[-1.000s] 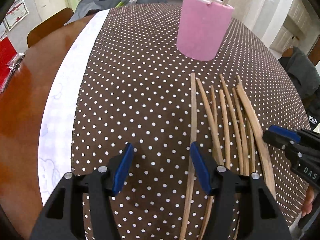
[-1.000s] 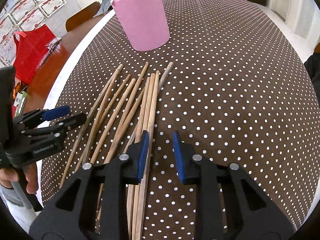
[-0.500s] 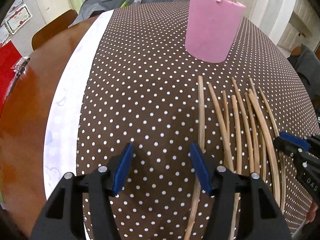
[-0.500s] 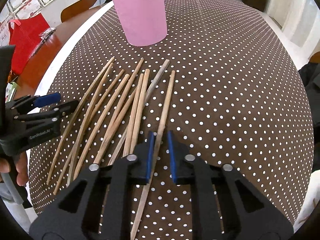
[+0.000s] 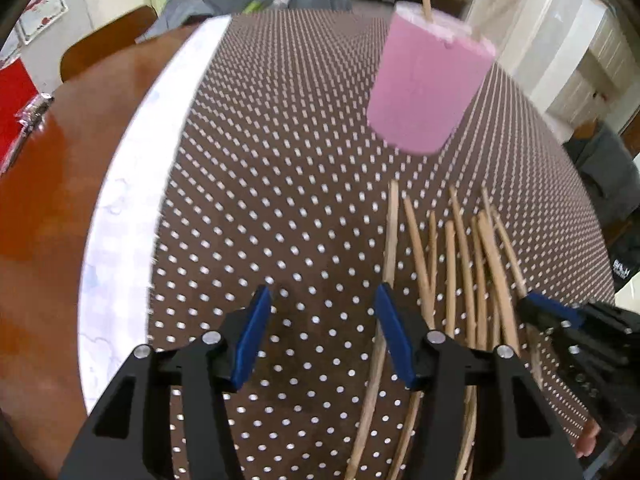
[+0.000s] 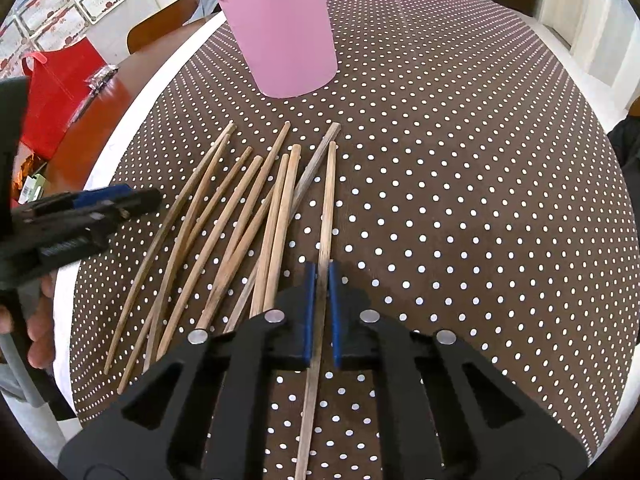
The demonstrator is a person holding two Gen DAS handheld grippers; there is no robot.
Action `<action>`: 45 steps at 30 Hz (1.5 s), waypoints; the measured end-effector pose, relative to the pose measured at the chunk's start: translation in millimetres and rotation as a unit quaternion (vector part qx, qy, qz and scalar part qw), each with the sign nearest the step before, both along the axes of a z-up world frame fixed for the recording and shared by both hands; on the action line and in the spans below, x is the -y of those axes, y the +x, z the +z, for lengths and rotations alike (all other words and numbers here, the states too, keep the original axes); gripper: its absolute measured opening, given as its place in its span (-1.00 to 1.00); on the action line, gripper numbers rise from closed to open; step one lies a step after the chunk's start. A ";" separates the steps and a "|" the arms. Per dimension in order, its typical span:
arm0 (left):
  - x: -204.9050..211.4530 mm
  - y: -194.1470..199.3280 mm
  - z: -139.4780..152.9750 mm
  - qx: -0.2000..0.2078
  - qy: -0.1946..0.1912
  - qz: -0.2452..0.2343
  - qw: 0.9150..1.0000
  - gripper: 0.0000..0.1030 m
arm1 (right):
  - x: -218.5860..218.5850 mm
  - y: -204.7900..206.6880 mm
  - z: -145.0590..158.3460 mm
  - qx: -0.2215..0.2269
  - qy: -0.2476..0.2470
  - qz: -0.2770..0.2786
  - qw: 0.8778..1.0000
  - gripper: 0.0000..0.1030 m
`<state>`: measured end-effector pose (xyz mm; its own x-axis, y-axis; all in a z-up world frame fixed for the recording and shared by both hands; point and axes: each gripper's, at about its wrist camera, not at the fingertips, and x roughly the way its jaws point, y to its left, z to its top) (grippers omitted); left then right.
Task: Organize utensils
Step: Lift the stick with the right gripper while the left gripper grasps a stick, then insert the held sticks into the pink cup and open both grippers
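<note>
Right tool (image 6: pixel 319 312) at the lower centre of its view is clenched on one wooden chopstick (image 6: pixel 327 208); the blue pads press on it from both sides, and the stick runs up from the pads toward the middle of the frame. Its jaws have just been closing on this stick. Just to the left lie the other chopsticks (image 6: pixel 224 232), fanned on the dotted tabletop (image 6: pixel 460 160). A pink cup (image 6: pixel 280 32) stands at the upper centre, apart from them. Left tool (image 5: pixel 320 336) is released, nothing between its pads, though its jaws have just narrowed a little; the chopsticks lie to its right
</note>
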<state>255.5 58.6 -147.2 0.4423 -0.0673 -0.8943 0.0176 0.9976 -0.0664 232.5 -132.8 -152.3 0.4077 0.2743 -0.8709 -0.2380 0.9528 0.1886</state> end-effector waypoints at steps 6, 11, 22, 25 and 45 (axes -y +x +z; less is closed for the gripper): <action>21.7 -7.2 0.9 -0.009 0.020 -0.056 0.998 0.05 | 1.0 0.3 2.1 0.002 0.001 0.000 1.000 -0.86; 37.9 -5.3 -16.2 -0.030 0.030 -0.074 0.996 0.03 | 0.3 0.5 2.7 0.000 0.004 0.001 1.000 -0.86; 13.5 12.2 -15.8 -0.018 0.025 -0.034 0.999 -0.89 | 9.1 -4.4 5.3 0.015 0.021 -0.005 1.000 -0.88; -2.5 12.0 -13.4 -0.004 0.008 -0.006 1.000 -0.89 | 14.4 -6.8 9.5 0.023 0.031 -0.010 0.999 -0.89; 8.1 -20.5 93.3 0.272 -0.132 -0.037 0.952 -0.89 | 41.0 -28.3 121.1 0.201 0.122 -0.015 0.972 -0.89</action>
